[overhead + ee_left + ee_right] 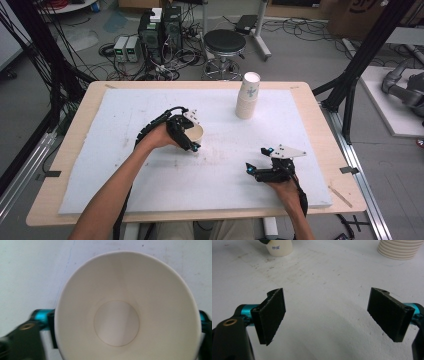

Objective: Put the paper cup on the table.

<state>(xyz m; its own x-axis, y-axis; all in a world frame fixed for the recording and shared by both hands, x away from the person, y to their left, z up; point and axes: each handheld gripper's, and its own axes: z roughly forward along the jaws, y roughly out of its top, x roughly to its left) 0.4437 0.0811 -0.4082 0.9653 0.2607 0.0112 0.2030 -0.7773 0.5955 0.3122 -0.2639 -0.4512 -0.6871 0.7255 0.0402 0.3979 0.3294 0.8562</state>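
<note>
A white paper cup (127, 312) sat clamped between the left gripper (126, 322)'s jaws, its open mouth facing the camera, round bottom visible, above the white table surface (30, 272).

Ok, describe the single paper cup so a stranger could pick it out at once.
On the white mat covering the table, look left of centre, where the left gripper is. The single cup sits between its fingers, empty. The cup stack stands alone farther back.

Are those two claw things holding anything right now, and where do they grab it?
The left gripper holds a paper cup by its sides, a jaw on each side below the rim. The right gripper is open and empty.
</note>
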